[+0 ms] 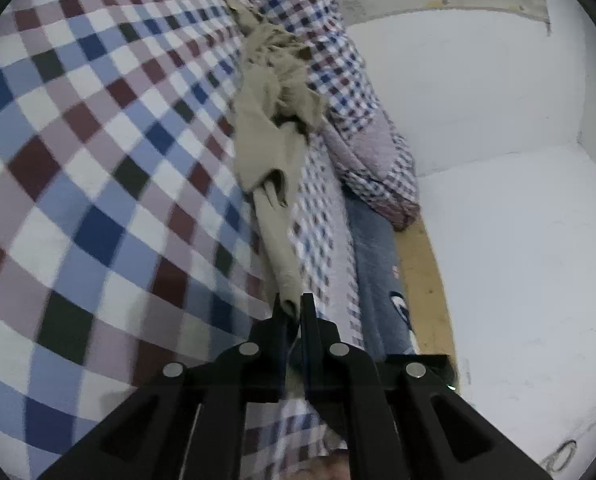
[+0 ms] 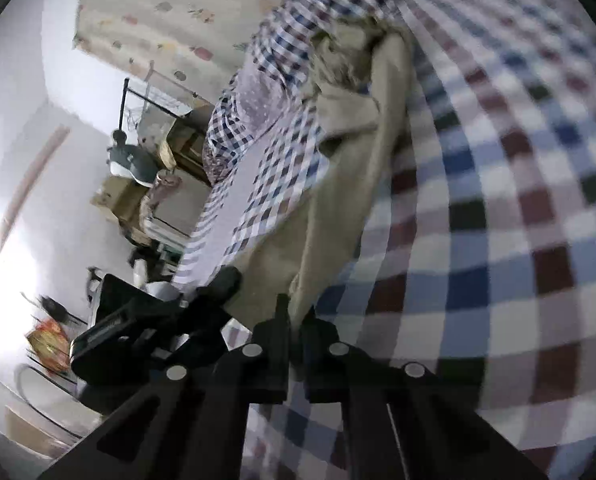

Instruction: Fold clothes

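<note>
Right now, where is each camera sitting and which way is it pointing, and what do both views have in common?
Left wrist: sits on the left gripper, looking along its fingers down the beige garment on the checked bedspread; jaws pinch the cloth's end.
Right wrist: sits on the right gripper, looking along the beige garment toward a cluttered room corner; the left gripper shows beside it.
Shared: the same garment, bedspread and rolled checked quilt.

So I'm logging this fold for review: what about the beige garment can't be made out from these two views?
- Garment type: the beige garment lies bunched on the checked bedspread in both views.
- Gripped part: left claw and right claw each pinch an edge, hidden between the fingers.
- Far end, right wrist view: blurred.
</note>
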The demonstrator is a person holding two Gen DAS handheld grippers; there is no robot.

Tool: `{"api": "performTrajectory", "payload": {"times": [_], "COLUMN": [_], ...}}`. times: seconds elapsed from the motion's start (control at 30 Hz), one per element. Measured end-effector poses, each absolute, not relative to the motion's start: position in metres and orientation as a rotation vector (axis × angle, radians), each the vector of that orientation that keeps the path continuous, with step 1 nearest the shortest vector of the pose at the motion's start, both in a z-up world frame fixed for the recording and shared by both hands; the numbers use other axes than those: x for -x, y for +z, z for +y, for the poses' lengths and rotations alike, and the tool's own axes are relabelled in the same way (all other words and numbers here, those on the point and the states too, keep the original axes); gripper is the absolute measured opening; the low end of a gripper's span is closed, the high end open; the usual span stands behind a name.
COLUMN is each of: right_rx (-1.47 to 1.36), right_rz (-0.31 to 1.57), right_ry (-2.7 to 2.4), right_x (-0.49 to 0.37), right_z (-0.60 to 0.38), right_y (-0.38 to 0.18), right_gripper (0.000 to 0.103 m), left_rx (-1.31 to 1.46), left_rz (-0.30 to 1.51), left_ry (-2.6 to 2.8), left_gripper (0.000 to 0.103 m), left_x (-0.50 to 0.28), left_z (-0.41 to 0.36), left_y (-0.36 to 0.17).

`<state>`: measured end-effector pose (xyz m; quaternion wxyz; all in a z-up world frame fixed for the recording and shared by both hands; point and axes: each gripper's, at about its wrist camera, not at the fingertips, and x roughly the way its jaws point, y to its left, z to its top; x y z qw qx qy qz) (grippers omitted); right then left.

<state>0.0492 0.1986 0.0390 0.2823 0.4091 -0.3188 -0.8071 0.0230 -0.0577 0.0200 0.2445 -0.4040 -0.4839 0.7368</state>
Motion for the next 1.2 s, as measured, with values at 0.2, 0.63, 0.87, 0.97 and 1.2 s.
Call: {"api": "performTrajectory", "payload": {"times": [0.2, 0.63, 0.87, 0.97, 1.2], "right_rx": [-1.053, -1.076, -1.295, -1.137, -0.976], "right_rz": [-0.637, -0.798, -0.748, -0.58, -0.374], "right_ry": [-2.463, -3.228, -3.365, -3.463, -3.356], "right_x": [-0.058, -0.092, -0.079, -0.077, -0.063], "right_z": [0.246, 0.443, 0.45, 0.432, 0.374], "right_y": [0.076, 0.096, 0.068, 0.085, 0.094], "right_gripper": [0.002, 0.001, 0.035, 0.059, 0.072], "left_rx": [1.105, 1.085, 1.075, 1.063, 1.082], "left_rz": [-1.34, -1.206, -0.983, -0.901, -0.894], "left_ry": [2.07, 2.176, 2.29, 2.323, 2.332], "left_gripper": [0.029, 0.045, 0.057, 0.065, 0.075], "left_x": [-0.017, -0.015, -0.016, -0.016, -0.013], "left_z": [-0.069, -0.064, -0.045, -0.04, -0.048], "left_y": [0.015, 0.023, 0.038, 0.045, 0.049]}}
